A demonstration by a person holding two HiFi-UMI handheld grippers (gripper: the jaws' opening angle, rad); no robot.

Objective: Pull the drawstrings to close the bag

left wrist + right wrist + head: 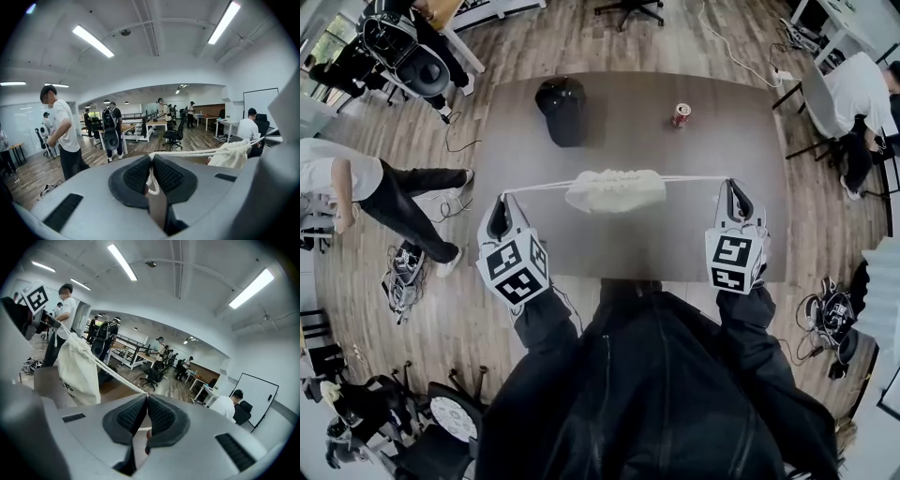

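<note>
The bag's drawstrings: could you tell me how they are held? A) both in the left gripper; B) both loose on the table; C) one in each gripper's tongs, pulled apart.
C: the left gripper and the right gripper are each shut on a drawstring, taut on either side of the bag.

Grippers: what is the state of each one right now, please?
Left gripper: closed, fingers holding the left drawstring.
Right gripper: closed, fingers holding the right drawstring.
</note>
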